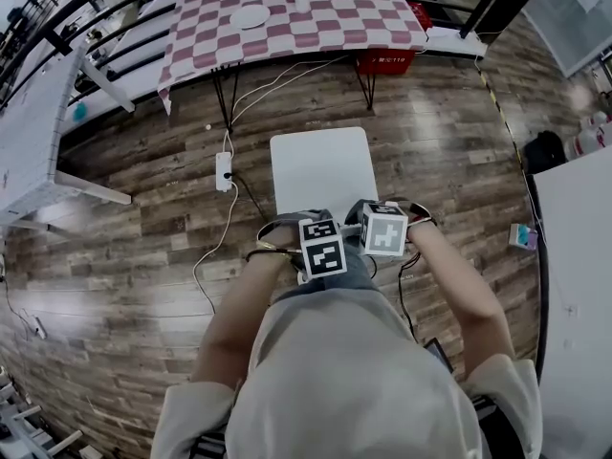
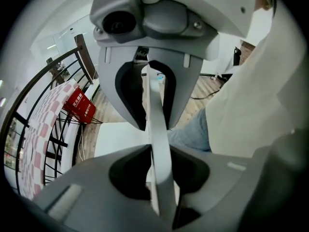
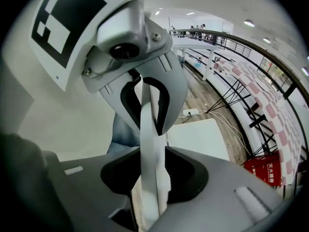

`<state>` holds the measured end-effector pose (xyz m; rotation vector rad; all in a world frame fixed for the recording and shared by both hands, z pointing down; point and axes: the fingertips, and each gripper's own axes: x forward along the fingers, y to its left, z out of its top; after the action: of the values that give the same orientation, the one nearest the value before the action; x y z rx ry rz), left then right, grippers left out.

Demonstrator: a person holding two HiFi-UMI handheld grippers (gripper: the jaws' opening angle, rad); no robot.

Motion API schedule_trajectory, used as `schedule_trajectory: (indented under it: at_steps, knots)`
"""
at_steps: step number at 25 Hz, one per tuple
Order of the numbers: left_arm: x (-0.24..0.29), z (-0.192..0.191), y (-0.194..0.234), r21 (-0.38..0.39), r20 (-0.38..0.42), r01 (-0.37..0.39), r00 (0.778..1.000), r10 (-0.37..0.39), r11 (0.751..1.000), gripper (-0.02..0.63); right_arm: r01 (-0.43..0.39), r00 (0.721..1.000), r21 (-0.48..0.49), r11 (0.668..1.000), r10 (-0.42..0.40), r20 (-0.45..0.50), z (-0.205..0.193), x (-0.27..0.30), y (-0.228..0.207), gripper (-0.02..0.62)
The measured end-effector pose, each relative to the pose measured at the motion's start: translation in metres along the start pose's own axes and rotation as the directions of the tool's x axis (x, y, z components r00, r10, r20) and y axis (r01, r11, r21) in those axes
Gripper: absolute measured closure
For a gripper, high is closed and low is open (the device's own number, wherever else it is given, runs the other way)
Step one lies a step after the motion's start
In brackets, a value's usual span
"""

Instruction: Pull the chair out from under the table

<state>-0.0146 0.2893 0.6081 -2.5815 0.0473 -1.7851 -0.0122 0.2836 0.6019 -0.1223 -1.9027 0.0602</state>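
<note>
The white chair seat (image 1: 320, 170) stands on the wooden floor, out from under the table with the pink checked cloth (image 1: 287, 17). Both grippers sit side by side over the chair's near edge, pointing steeply down. In the left gripper view, my left gripper (image 1: 321, 245) (image 2: 161, 178) is shut on the thin white chair back (image 2: 159, 129), with the seat (image 2: 116, 139) beyond it. In the right gripper view, my right gripper (image 1: 383, 229) (image 3: 152, 178) straddles the same chair back (image 3: 147, 129) with its jaws wide, not pressing on it.
A red crate (image 1: 385, 62) stands under the table. A white power strip (image 1: 224, 171) with cables lies left of the chair. White tables stand at left (image 1: 29, 132) and right (image 1: 574, 256). A black railing runs behind the checked table.
</note>
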Motion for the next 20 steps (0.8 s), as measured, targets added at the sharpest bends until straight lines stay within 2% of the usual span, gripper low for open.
schedule_trajectory:
  at_steps: [8, 14, 18, 19, 20]
  knots:
    - [-0.018, 0.000, -0.002, 0.019, -0.024, 0.002, 1.000, -0.002, 1.000, 0.517, 0.012, 0.999, -0.028, 1.000, -0.011, 0.036, 0.016, -0.039, -0.001, 0.489]
    - [-0.030, 0.000, -0.004, 0.034, -0.048, 0.007, 0.999, -0.005, 0.999, 0.515, 0.020, 0.999, -0.032, 0.999, -0.018, 0.048, 0.019, -0.048, -0.002, 0.519]
    - [-0.048, 0.003, -0.002, 0.015, -0.032, 0.030, 0.999, -0.030, 0.999, 0.525, 0.043, 0.997, -0.029, 0.999, -0.041, 0.070, 0.023, -0.049, -0.005, 0.551]
    - [-0.053, 0.004, 0.002, 0.008, -0.024, 0.022, 0.999, -0.022, 1.000, 0.539, 0.051, 0.996, -0.029, 0.998, -0.048, 0.073, 0.024, -0.050, -0.007, 0.559]
    - [-0.058, 0.005, 0.008, 0.002, -0.016, 0.004, 1.000, -0.004, 1.000, 0.587, 0.057, 0.996, -0.029, 0.998, -0.055, 0.074, 0.024, -0.050, -0.009, 0.573]
